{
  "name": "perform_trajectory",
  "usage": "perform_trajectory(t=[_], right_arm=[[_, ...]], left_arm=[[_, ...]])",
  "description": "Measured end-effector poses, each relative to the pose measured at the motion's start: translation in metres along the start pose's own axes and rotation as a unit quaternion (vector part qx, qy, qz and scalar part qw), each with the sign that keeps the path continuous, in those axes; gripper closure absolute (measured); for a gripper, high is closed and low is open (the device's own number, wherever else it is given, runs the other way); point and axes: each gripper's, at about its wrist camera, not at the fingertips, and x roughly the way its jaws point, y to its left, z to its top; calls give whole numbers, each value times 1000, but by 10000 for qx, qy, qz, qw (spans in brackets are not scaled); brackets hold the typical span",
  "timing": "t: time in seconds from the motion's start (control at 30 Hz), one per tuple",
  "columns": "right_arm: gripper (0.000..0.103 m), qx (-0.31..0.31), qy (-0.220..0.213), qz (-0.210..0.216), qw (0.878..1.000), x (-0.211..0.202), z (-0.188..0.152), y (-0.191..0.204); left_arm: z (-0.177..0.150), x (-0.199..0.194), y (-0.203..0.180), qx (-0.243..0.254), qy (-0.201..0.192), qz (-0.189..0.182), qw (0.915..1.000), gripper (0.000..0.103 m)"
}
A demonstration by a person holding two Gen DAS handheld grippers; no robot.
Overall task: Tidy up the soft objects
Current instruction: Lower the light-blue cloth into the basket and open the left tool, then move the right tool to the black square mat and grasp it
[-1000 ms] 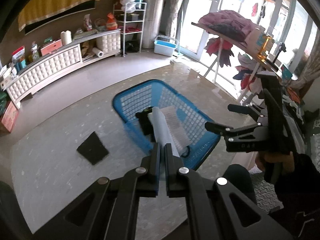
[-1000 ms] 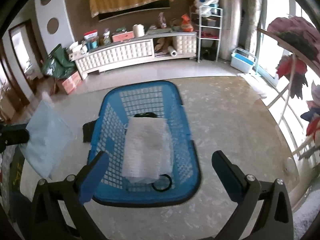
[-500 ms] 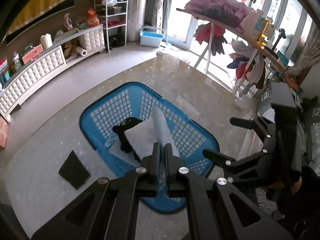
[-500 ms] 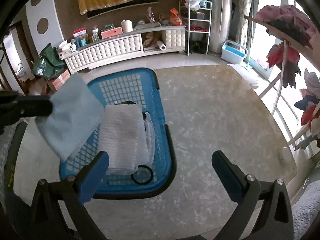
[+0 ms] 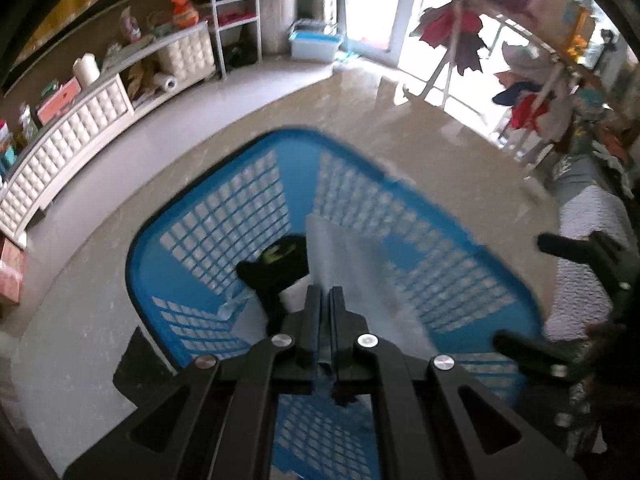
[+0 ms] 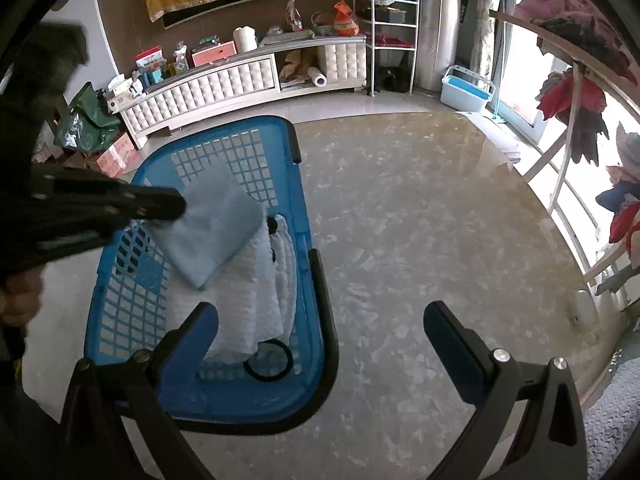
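The left tool [image 6: 176,208] is clamped tight on a folded light blue cloth [image 6: 212,236], which hangs over the blue plastic basket [image 6: 316,360]. The right tool [image 6: 320,340] gapes wide beside the basket, holding nothing.

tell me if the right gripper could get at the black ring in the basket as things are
Probably yes: the right gripper is open and empty, and the black ring lies uncovered at the near end of the basket, just past the white towel.

towel [image 6: 244,300] in basket [image 6: 320,360], cloth [image 6: 212,236] above it
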Motion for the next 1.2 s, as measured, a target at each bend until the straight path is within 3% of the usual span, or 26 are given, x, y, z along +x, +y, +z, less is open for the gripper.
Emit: perform_trajectory(t=[0.3, 0.5, 0.6, 0.67, 0.73, 0.77, 0.9, 1.03, 1.2], right_arm=[[0, 23, 145, 167, 9998, 8, -1, 2], [0, 41, 149, 205, 9997, 3, -1, 1], [0, 65, 166, 227, 9996, 3, -2, -1], [0, 82, 179, 241, 9995, 3, -2, -1], [0, 88, 176, 261, 9995, 2, -2, -1], [0, 90, 170, 268, 9995, 1, -2, -1], [0, 93, 144, 331, 9993, -3, -1, 2], [0, 70, 159, 423, 9990, -6, -1, 4], [0, 13, 70, 441, 9990, -19, -3, 13]], left_arm=[[-5, 4, 6, -34, 45, 120, 9999, 98], [-2, 7, 14, -106, 30, 196, 9997, 83], [-1, 7, 13, -26, 42, 351, 9994, 69], [1, 6, 13, -49, 45, 340, 9994, 68], [1, 2, 13, -82, 7, 406, 9991, 52], [1, 1, 14, -99, 3, 429, 9990, 48], [-2, -2, 14, -57, 31, 502, 9987, 46], [-6, -12, 12, -115, -24, 564, 9983, 27], [-15, -33, 6, -86, -140, 862, 9961, 20]])
